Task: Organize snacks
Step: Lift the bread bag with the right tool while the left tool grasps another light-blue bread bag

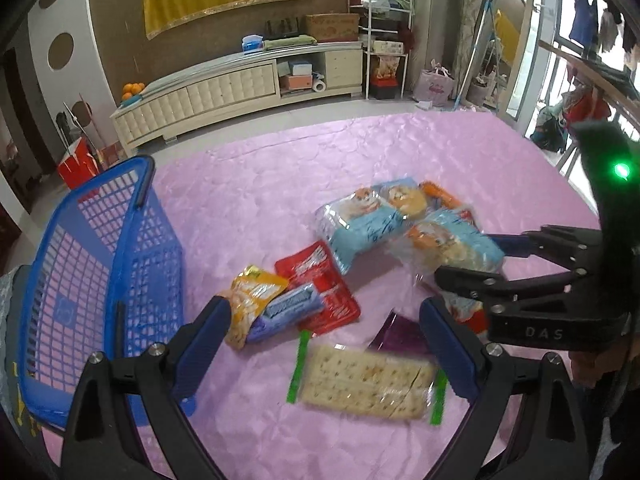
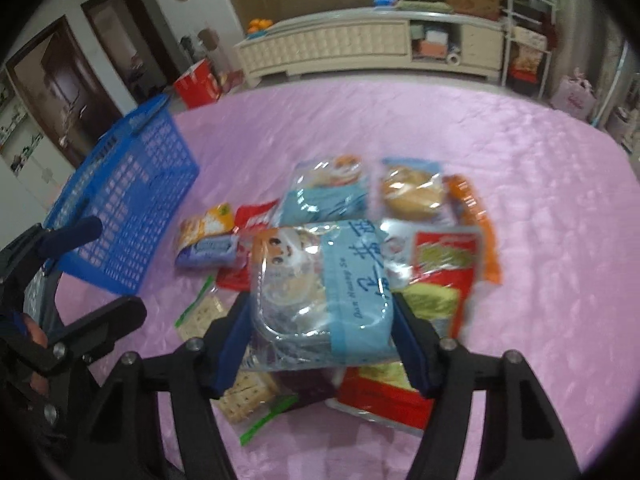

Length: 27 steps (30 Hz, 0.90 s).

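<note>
A blue mesh basket stands at the left on the pink tablecloth. Snack packs lie in a pile in the middle. My right gripper is shut on a clear and light-blue pastry pack, held just above the pile. My left gripper is open and empty, its jaws over a cracker pack. A yellow pack, a purple-blue bar and a red pack lie beside the basket.
A second light-blue pastry pack, a bun pack, an orange pack, a red and green pack and a dark purple pack lie in the pile. A cream cabinet stands beyond the table.
</note>
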{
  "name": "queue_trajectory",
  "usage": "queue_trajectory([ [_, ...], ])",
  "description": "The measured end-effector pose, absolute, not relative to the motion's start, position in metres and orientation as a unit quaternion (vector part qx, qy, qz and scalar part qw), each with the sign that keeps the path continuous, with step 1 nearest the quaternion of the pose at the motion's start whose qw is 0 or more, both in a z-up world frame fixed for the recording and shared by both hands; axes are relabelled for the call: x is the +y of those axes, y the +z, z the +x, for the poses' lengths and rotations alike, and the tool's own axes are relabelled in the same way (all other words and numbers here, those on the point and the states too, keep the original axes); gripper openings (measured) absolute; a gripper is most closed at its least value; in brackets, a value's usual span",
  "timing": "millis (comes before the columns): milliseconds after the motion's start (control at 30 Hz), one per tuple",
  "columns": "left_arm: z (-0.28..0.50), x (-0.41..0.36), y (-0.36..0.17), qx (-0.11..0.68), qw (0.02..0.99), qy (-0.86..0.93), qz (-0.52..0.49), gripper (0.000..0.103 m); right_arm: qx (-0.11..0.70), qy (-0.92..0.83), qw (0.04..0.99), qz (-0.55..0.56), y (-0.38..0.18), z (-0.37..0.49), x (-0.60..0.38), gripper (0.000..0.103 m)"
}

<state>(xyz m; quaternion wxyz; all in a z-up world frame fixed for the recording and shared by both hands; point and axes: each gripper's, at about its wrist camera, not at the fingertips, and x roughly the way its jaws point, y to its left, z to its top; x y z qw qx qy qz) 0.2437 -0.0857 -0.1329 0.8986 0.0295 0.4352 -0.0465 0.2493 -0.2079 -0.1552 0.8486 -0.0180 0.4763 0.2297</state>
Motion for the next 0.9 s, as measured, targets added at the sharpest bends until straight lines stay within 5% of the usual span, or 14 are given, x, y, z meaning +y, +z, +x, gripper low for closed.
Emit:
queue_trajectory([
  [900,0.386,-0.115,-0.189,0.521,0.851,-0.052,-0.041,0.094,0.407,0.069,0.911,-0.002,-0.156,0.307,-0.234,0.07],
])
